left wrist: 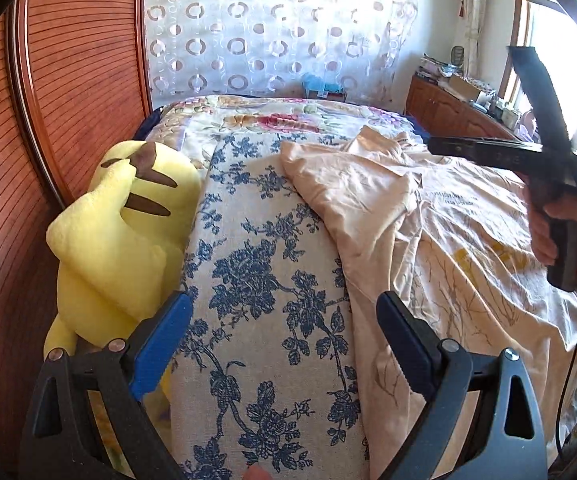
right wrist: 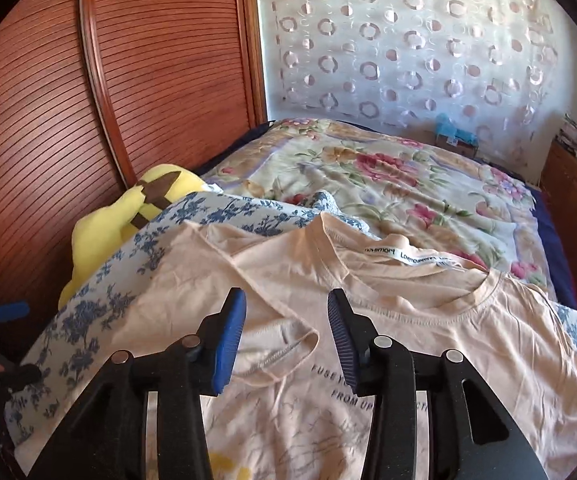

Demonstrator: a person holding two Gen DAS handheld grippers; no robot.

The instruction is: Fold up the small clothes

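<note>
Open room over the flat peach T-shirt (right wrist: 428, 320) and the flowered quilt (right wrist: 388, 184) beyond it, nothing standing on either as far as the curtain (right wrist: 408, 40). Hemmed in on the left by the ribbed wooden headboard (left wrist: 68, 80) and the yellow plush toy (left wrist: 128, 232) wedged against it beside the blue-flowered cloth (left wrist: 264, 280); on the right by a cluttered wooden cabinet (left wrist: 448, 108), apparently close to the bed's edge. Within the left gripper (left wrist: 284, 344), a wide gap over bare cloth; the right gripper (right wrist: 286, 340), parted over the folded sleeve (right wrist: 280, 336).
</note>
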